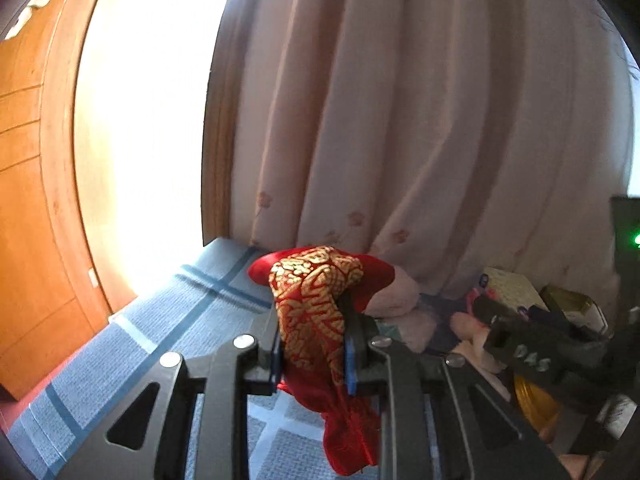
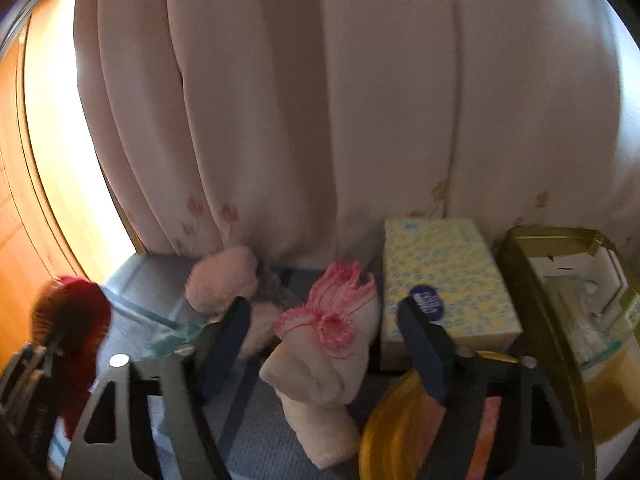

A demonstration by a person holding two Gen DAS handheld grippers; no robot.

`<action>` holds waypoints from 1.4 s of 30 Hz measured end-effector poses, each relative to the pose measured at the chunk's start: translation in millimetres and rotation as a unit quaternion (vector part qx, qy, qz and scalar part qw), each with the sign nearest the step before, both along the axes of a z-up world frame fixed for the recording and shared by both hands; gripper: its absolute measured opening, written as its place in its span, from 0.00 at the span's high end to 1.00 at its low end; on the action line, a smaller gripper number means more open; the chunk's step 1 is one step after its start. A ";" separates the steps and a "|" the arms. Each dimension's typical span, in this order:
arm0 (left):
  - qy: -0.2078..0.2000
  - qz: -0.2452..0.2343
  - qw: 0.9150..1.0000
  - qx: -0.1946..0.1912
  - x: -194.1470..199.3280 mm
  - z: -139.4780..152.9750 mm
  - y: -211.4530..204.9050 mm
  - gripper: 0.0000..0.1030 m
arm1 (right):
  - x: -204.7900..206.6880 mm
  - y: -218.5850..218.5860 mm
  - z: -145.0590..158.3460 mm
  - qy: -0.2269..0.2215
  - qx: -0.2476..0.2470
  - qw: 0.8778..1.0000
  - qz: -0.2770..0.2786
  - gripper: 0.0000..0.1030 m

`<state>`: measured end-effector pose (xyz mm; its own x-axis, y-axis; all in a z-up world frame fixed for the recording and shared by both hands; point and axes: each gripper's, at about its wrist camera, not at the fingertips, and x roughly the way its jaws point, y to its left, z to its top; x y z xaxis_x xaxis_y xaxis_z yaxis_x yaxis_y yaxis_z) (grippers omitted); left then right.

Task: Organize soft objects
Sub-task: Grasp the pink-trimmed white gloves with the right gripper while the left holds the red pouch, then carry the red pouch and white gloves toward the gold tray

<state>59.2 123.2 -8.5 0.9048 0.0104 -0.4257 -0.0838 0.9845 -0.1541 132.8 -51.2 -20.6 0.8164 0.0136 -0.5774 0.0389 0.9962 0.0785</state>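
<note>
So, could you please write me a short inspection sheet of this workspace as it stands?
Surface: blue checked cloth covers it.
Job's things: red and gold pouch clamped in the left tool; cream sock with pink frill between the fingers of the right tool, not gripped; fluffy pink toy behind, against the curtain.
Clutter: yellow tissue box, open gold box, yellow round lid.
Grippers: left shut on the pouch; right open.
Cables: nothing seen.
Surroundings: pale pink curtain, wooden panelling, bright window.
</note>
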 end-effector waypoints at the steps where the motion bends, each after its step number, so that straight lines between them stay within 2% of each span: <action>1: 0.004 0.006 1.000 -0.005 -0.3 -0.1 5.1 0.80 | 2.2 0.9 -2.4 0.007 -0.004 1.000 0.002 0.44; 4: 0.013 0.016 1.000 -0.012 2.7 -1.0 11.5 0.80 | 13.6 2.3 -15.8 0.038 -0.009 0.999 0.002 0.47; 7: 0.010 0.018 1.000 -0.005 5.7 -3.4 3.4 0.79 | 13.4 8.4 -17.8 0.035 -0.038 0.999 -0.003 0.48; 8: 0.008 0.018 1.000 0.000 3.9 -2.8 0.5 0.79 | 13.0 10.2 -18.3 0.035 -0.046 0.998 -0.003 0.52; 9: 0.006 0.016 1.000 0.005 0.9 -3.1 -4.8 0.79 | 12.5 9.3 -18.9 0.038 -0.045 0.998 -0.002 0.63; 13: 0.002 0.010 1.000 0.012 0.8 -2.1 -9.5 0.79 | 4.3 -8.2 -16.1 0.022 0.002 1.000 0.000 0.69; 16: 0.001 0.009 1.000 0.010 2.7 -2.7 -8.1 0.79 | -22.6 -25.1 -4.3 -0.048 0.079 0.995 0.047 0.69; 20: -0.005 0.005 1.000 0.002 2.2 -2.4 -5.8 0.79 | -56.8 -29.8 15.5 -0.120 0.105 0.983 0.096 0.69; 26: -0.020 -0.009 1.000 -0.010 -0.9 -2.4 -4.8 0.79 | -91.8 -32.8 19.7 -0.148 0.075 0.982 0.095 0.69; 34: -0.042 -0.030 0.998 0.021 -6.2 0.3 -21.4 0.79 | -121.1 -12.7 19.6 -0.182 -0.019 0.980 0.084 0.69; 42: -0.052 -0.027 0.998 0.040 -13.5 2.2 -31.6 0.79 | -134.0 -13.9 13.0 -0.189 -0.038 0.978 0.079 0.69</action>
<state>45.6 91.6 -6.3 0.9439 -0.0085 -0.3300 -0.0189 0.9966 -0.0799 -1.1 -65.1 -7.6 0.9630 0.1259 -0.2384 -0.1338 0.9909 -0.0172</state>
